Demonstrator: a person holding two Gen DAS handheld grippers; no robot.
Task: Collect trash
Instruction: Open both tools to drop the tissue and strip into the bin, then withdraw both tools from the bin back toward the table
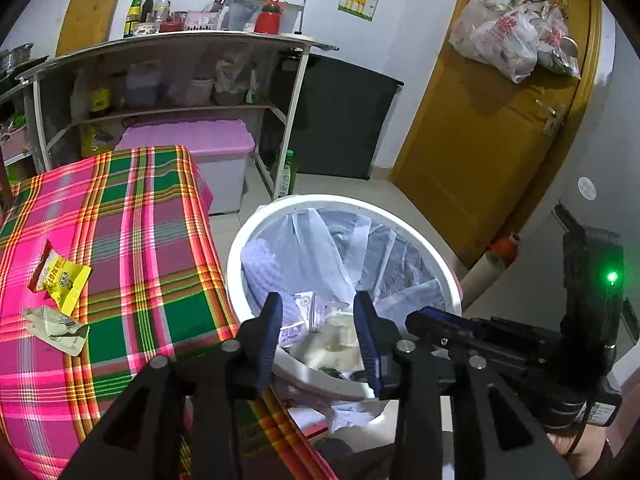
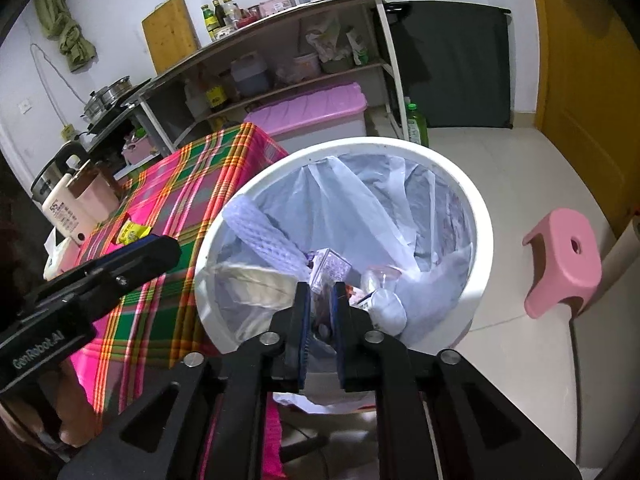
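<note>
A white trash bin [image 1: 436, 252] lined with a clear bag stands beside the table; it holds cartons, foam netting and wrappers. It also shows in the right wrist view [image 2: 478, 248]. My left gripper [image 1: 320, 316] is open and empty over the bin's near rim. My right gripper [image 2: 322, 294] hangs over the bin with its jaws a narrow gap apart and nothing clearly held between them. On the plaid tablecloth [image 1: 132, 248] lie a yellow snack wrapper [image 1: 60, 278] and a crumpled pale wrapper [image 1: 56, 326]. The yellow wrapper also shows in the right wrist view [image 2: 132, 233].
A pink stool [image 2: 564, 260] stands on the floor right of the bin. A metal shelf [image 1: 160, 76] with bottles and a pink-lidded box [image 1: 192, 140] stand behind the table. A yellow door [image 1: 492, 128] carries hanging bags. A lotion bottle [image 2: 68, 210] stands on the table's far side.
</note>
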